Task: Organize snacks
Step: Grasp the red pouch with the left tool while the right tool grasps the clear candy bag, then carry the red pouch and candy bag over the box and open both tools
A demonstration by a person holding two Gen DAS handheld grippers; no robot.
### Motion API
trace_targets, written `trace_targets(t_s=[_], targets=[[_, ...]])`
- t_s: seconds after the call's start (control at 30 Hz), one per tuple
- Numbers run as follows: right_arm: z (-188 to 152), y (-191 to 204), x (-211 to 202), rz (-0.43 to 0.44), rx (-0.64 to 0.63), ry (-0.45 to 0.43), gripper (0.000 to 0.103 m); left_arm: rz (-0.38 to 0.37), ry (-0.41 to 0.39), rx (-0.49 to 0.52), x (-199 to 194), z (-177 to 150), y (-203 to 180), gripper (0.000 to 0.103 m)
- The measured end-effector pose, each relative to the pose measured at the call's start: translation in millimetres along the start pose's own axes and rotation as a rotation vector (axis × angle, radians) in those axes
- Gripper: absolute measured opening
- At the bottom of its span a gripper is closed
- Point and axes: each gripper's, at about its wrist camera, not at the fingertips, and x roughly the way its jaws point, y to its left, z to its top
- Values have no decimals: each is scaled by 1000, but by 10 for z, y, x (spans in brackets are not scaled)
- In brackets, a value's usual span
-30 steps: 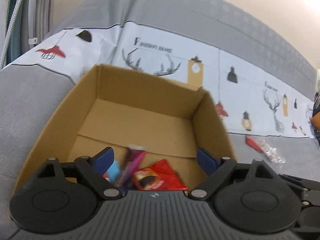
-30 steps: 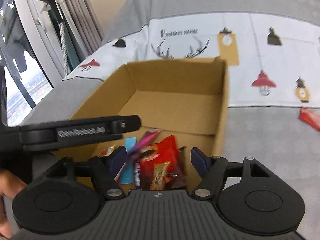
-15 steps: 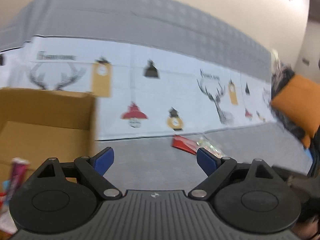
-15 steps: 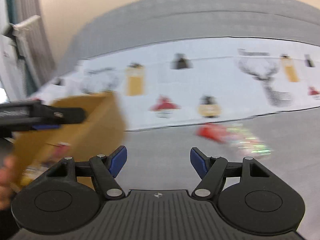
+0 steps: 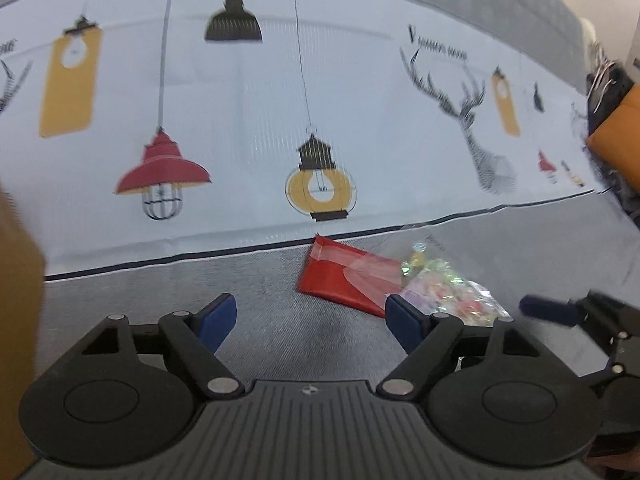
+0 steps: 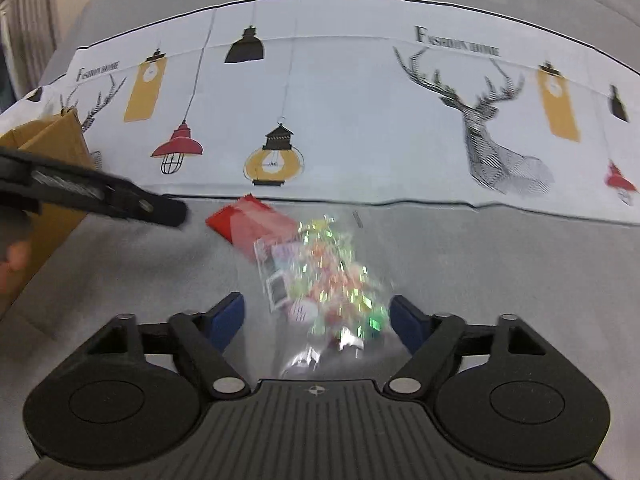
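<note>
A: Now, largest first. Grey sofa [image 6: 500, 272] with its printed throw [image 6: 352, 112] of lamps and deer fills both views. Cardboard box [image 6: 48, 168] sits at the left edge of the right wrist view; its inside is not visible from here.

B: Progress?

A: Partly done, by my reading. Two snacks lie loose on the seat, well apart from the box: a red packet [image 5: 340, 276] and a clear bag of sweets [image 6: 332, 276] lying across the packet's near corner. Both have yet to go in. Nothing else loose in view.

B: Grippers?

A: Left gripper [image 5: 308, 320] has its jaws wide but closing a little, nothing between them, only bare seat; the red packet is just ahead and to its right. Right gripper [image 6: 318, 318] has jaws opening, spread either side of the clear bag, the pads not pressing it. Neither holds anything.

B: Against a second ago?

A: Both wrist views then looked down into the box, with a red pouch, a purple stick and other wrappers on its floor, so some snacks were already stowed. Both hands have swung away from the box and dropped toward the two leftovers. The right jaws were narrower then.

B: Next?

A: Probably one snack per gripper, then back to the box
</note>
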Motion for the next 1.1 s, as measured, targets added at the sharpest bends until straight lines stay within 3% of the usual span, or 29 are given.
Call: trace_targets(t_s=[0.07, 0.13, 0.2, 0.33, 0.43, 0.5, 0.57, 0.6, 0.67, 0.7, 0.87, 1.1], targets=[[-3, 1, 136, 17, -34, -1, 98, 5, 12, -3, 138, 0, -10, 86], [-73, 31, 366, 23, -100, 81, 103, 6, 26, -1, 242, -4, -20, 86], [-87, 8, 394, 41, -135, 58, 102, 9, 22, 11, 301, -11, -44, 86], [7, -238, 291, -7, -17, 57, 46, -9, 3, 42, 337, 8, -134, 86], [1, -389, 152, -40, 52, 35, 26, -24, -4, 77, 407, 28, -264, 92], [-31, -458, 75, -68, 77, 24, 22, 2, 8, 142, 491, 19, -397, 99], [-70, -536, 27, -86, 100, 20, 20, 51, -4, 252, 557, -23, -560, 98], [-79, -575, 1, -94, 113, 16, 17, 34, -10, 272, 561, -24, -596, 93], [-88, -623, -37, -94, 127, 12, 15, 1, 3, 291, 522, 22, -628, 64], [-84, -636, -50, -94, 129, 7, 13, 6, 15, 303, 503, 46, -656, 62], [-74, -674, -194, -101, 171, -19, 11, 26, 35, 323, 367, -29, -675, 58], [-59, -406, -505, -37, 267, -42, 11, -4, 94, 199, -217, -202, -470, 57]])
